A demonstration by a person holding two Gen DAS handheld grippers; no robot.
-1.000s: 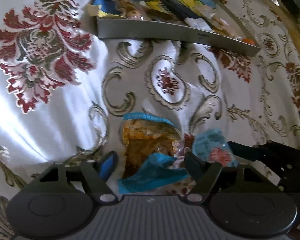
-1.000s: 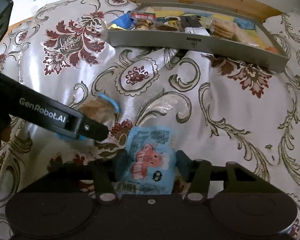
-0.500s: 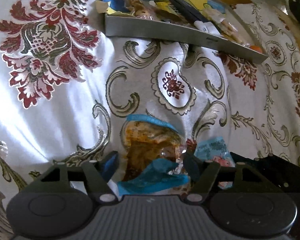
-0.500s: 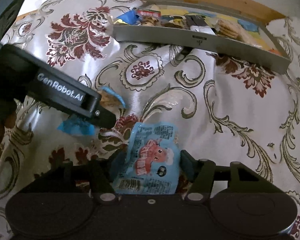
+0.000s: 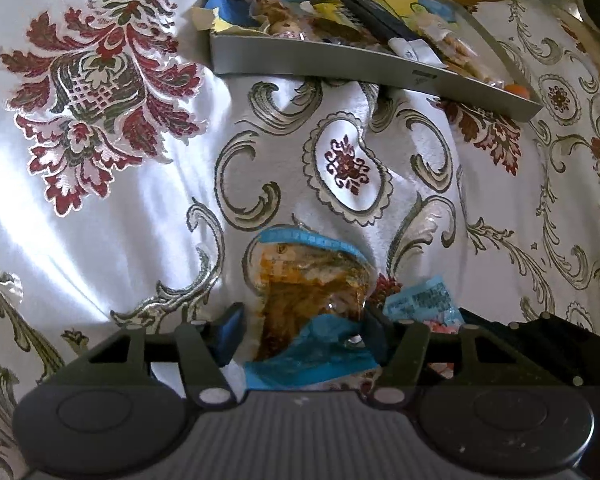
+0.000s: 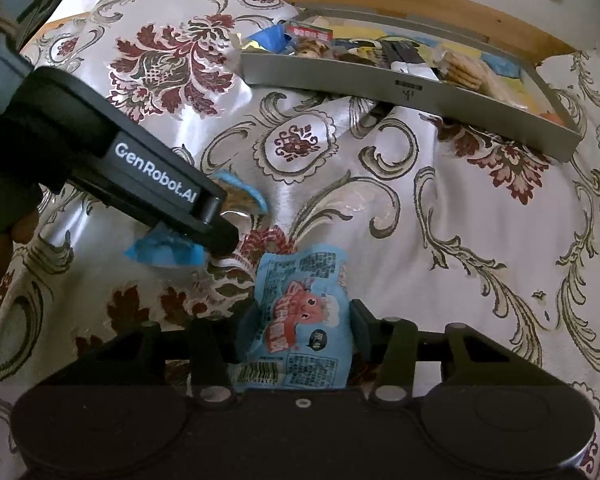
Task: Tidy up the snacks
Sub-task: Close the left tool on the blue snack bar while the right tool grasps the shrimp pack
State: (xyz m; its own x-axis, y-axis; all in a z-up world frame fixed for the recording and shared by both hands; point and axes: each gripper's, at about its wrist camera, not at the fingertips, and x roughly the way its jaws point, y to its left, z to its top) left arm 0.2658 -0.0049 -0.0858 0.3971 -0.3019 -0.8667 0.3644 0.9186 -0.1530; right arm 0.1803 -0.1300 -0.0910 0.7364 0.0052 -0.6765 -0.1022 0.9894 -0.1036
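A clear packet with orange-brown filling and blue ends [image 5: 308, 296] sits between the fingers of my left gripper [image 5: 302, 334], which is shut on it. From the right wrist view the same left gripper [image 6: 216, 220] reaches in from the left with that packet's blue ends [image 6: 164, 250] showing under it. My right gripper [image 6: 304, 332] is shut on a light blue packet with a red cartoon print [image 6: 304, 312]. That blue packet [image 5: 420, 302] also shows beside the left gripper. A grey tray [image 5: 340, 66] [image 6: 400, 84] full of snacks lies farther back.
Everything rests on a shiny white cloth with red and olive floral patterns [image 6: 480, 208], creased in front of the tray. A wooden edge [image 6: 380, 4] runs behind the tray. A hand [image 6: 16, 236] holds the left gripper at the far left.
Both grippers have narrowed slightly on their packets and shifted a little toward the tray, packets staying between the fingers. The left gripper now sits higher in the right wrist view.
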